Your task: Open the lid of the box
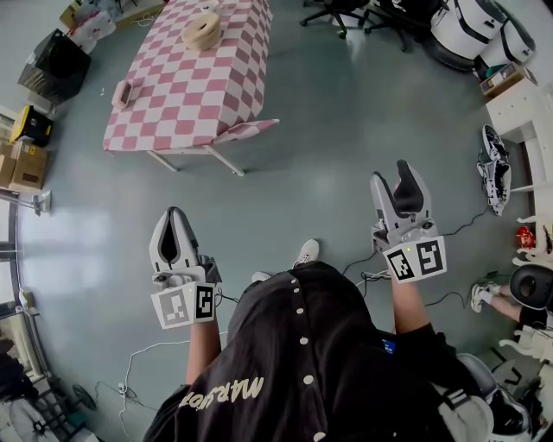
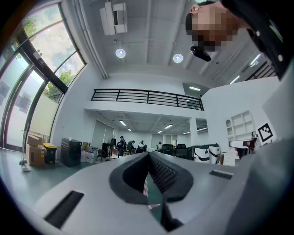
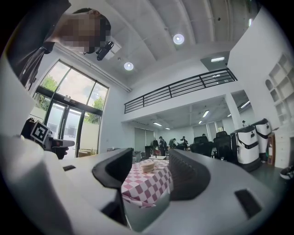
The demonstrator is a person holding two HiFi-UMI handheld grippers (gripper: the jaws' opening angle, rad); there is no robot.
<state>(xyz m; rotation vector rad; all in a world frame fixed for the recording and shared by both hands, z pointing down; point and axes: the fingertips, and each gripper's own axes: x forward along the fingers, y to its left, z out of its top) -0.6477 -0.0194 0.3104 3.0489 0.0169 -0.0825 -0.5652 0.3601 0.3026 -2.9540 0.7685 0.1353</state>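
Observation:
The box [image 1: 203, 30] is a pale tan, roundish container with its lid on, standing at the far end of a table under a pink-and-white checked cloth [image 1: 186, 82]. Both grippers hang over the bare floor, well short of that table. My left gripper [image 1: 173, 216] points forward with its fingertips touching and nothing between them; in the left gripper view its jaws [image 2: 148, 156] meet at the tip. My right gripper [image 1: 393, 177] is open and empty. Through its gap [image 3: 149, 167] I see the box [image 3: 148, 166] on the checked table [image 3: 147, 186], far ahead.
A small flat object [image 1: 123, 93] lies at the table's left edge. Cardboard boxes [image 1: 26, 164] and a black crate [image 1: 54, 65] stand at the left. Office chairs [image 1: 346, 13] are at the back, a white shelf [image 1: 523, 108] at the right. Cables [image 1: 138, 363] trail over the grey floor.

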